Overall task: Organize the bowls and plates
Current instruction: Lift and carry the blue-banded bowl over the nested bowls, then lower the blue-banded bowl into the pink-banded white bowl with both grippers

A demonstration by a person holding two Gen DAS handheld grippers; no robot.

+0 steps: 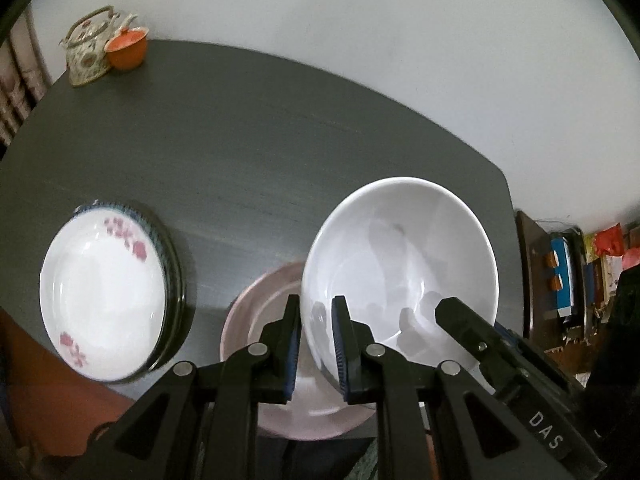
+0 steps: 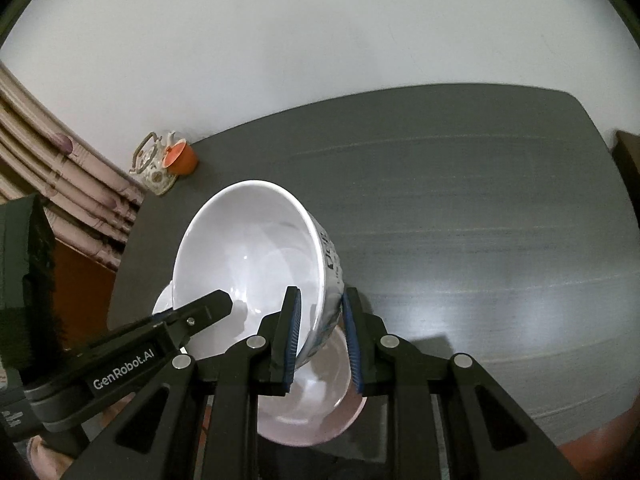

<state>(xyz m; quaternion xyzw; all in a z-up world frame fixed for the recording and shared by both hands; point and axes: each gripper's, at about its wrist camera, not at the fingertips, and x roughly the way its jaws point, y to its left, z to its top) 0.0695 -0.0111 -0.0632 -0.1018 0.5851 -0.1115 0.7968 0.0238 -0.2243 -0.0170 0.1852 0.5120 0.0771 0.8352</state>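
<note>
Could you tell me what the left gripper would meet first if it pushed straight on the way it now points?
The left gripper already straddles the white bowl rim, so it would probably press deeper onto the bowl's wall at once; the pink bowl sits below.

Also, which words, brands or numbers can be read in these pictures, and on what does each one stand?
"DAS": white letters on the right gripper body, seen from the left wrist.
"GenRobot.AI": white letters on the left gripper body, seen from the right wrist.
Dark lettering on the outer wall of the white bowl: blurred, not readable.
</note>
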